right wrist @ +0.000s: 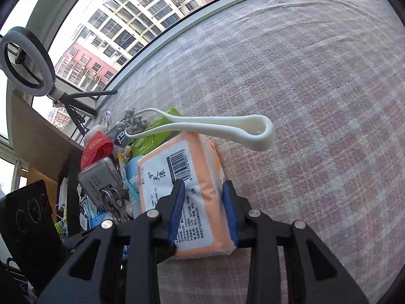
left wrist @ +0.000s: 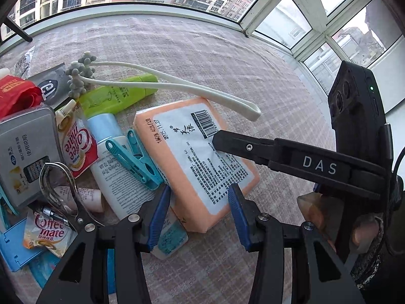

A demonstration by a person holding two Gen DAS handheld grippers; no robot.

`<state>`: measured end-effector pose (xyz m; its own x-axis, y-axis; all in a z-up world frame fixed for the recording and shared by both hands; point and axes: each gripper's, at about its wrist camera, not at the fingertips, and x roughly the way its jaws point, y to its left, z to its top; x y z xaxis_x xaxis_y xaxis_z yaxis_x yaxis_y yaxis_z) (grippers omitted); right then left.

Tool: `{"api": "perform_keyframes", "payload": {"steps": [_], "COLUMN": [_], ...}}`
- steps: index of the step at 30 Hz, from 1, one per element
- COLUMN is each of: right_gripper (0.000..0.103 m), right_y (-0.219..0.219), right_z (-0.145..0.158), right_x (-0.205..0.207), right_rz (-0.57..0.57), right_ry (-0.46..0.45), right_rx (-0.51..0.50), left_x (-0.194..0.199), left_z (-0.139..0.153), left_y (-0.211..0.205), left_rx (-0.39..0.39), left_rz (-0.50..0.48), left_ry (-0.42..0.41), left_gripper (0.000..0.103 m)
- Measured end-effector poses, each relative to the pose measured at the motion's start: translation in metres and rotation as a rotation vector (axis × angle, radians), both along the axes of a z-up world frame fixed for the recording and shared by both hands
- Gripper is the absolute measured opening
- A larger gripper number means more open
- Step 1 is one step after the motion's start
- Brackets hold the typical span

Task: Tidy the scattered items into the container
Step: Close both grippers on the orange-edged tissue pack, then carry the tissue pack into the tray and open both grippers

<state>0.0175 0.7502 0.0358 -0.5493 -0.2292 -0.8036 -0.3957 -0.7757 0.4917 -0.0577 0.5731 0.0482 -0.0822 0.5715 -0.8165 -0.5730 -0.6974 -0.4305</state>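
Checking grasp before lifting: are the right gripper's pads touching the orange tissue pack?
Cannot tell. In the right wrist view the right gripper straddles the orange tissue pack, but neither contact nor gap shows plainly.

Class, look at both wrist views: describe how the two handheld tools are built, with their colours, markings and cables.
Both the left tool and right tool have black angular frames with silver rivets and blue ribbed pads. Seen from the left wrist view, the right tool's finger bears white "DAS" lettering; its black camera housing shows a green light and a black cable.
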Motion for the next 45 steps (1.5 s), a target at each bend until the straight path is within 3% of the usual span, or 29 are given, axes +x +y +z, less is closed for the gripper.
{"api": "perform_keyframes", "payload": {"steps": [10, 18, 23, 34, 45], "right_gripper": [0.033, 0.033, 0.033, 0.033, 0.033], "right_y": [-0.025, -0.062, -0.099, -0.24, -0.412], "right_z": [0.008, 0.04, 0.065, 0.112, 0.133], "right_x": [0.029, 0.061, 0.056, -0.018, -0.105], "right_rz": [-0.026, -0.041, -0.009, 0.187, 0.41], "right_ry": [-0.01, 0.033, 0.07, 0.155, 0.195], "right_rx": [-0.013, 0.0, 0.014, 0.005, 0.025], "left_x": [0.014, 0.044, 0.045, 0.014, -0.023], "left_z": [0.018, 0.046, 0.071, 0.118, 0.127], "left_y": [-0.016, -0.049, -0.089, -0.244, -0.418], "left_rx": [0.015, 0.044, 0.063, 0.062, 0.016], "left_rz": [-0.051, -0.079, -0.055, 0.136, 0.349], "left_ry": [0.031, 0.1, 0.139, 0.255, 0.315], "left_gripper": [0.045, 0.045, 0.045, 0.045, 0.045]}}
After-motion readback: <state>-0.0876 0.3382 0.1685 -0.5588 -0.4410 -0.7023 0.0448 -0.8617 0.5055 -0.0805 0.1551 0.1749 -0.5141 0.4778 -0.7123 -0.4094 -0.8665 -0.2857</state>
